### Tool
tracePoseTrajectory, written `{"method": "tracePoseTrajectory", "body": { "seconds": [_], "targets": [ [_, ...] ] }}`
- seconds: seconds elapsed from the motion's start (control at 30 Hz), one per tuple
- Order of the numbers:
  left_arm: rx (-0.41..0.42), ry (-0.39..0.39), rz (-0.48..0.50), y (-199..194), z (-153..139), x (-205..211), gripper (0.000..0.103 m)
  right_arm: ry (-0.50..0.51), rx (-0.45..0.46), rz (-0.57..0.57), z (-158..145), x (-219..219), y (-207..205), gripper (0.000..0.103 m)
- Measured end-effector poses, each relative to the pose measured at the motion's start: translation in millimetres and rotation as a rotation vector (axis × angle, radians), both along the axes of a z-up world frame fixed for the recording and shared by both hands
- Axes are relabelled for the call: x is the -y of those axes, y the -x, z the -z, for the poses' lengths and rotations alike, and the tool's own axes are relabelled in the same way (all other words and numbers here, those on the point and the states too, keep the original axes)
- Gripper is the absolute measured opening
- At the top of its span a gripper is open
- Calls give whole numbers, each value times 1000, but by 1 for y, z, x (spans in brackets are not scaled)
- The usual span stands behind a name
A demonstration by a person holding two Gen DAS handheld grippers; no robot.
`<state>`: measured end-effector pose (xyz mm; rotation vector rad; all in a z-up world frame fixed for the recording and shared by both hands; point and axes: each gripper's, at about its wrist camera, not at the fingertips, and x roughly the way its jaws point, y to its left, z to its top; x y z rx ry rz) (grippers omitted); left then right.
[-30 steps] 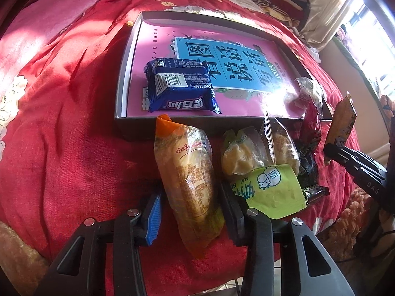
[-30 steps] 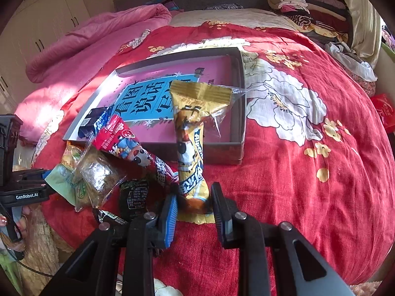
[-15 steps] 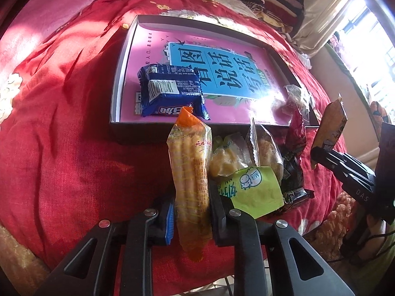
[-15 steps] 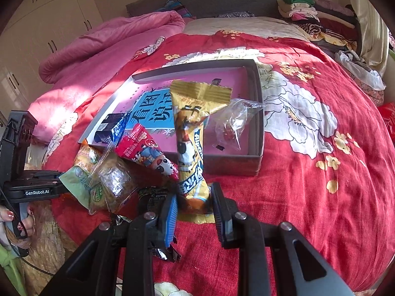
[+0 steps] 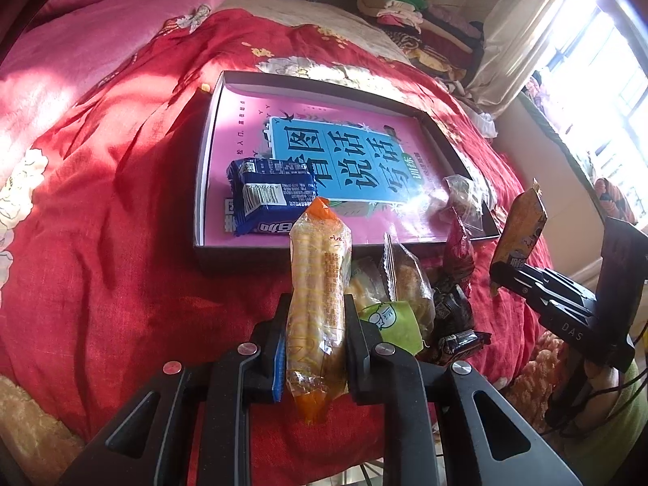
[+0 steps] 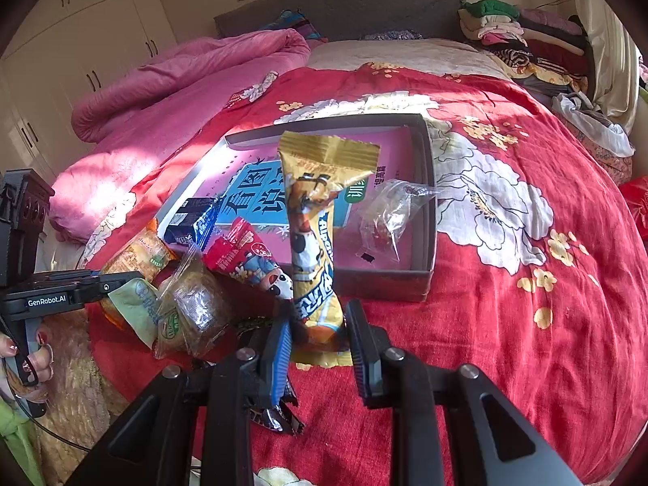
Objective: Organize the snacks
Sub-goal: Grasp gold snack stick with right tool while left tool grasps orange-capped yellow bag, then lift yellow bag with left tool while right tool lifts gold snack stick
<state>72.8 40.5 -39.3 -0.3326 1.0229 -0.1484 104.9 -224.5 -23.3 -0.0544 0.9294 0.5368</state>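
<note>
We hold a snack in each gripper, and both look like light, crinkly film packs that will flex and could slide if squeezed only at an end seam. Our left gripper (image 5: 314, 348) is pinching the orange pack (image 5: 318, 303) across its lower body, fingers pressed against both sides, so the pack stands upright with its top leaning toward the box (image 5: 202, 186); we judge the sticks inside brittle, so the squeeze should stay gentle. Our right gripper (image 6: 318, 332) is closed on the yellow pack (image 6: 314, 239) near its bottom end, the long body rising free above the fingers; held that low, it will likely sway, and a grip nearer the middle would steady it. The box lies just ahead of both grippers on the red bedspread (image 5: 101, 243), with a blue pack (image 5: 269, 198) in its near left corner and a clear bag (image 6: 389, 210) at its near right side. The remaining snacks (image 6: 194, 299) sit heaped on the bedspread between the two grippers, just outside the box's near wall.
</note>
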Motion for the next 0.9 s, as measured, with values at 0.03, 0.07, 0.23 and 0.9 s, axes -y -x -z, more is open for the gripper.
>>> {"method": "tracePoseTrajectory", "body": {
  "seconds": [0.03,0.07,0.23,0.9],
  "targets": [
    [7,0,-1,1,-1,0,22,-1,1,1,0,0,0,27],
    [14,-3,-2,1,-2,-1,22,-3,5,2,-1,1,0,27],
    [73,-7,-16,3,-13,-5,22,-15,17,2,-4,1,1,27],
    [267,-14,-19,-3,-46,-13,22,-74,106,23,-24,5,2,27]
  ]
}}
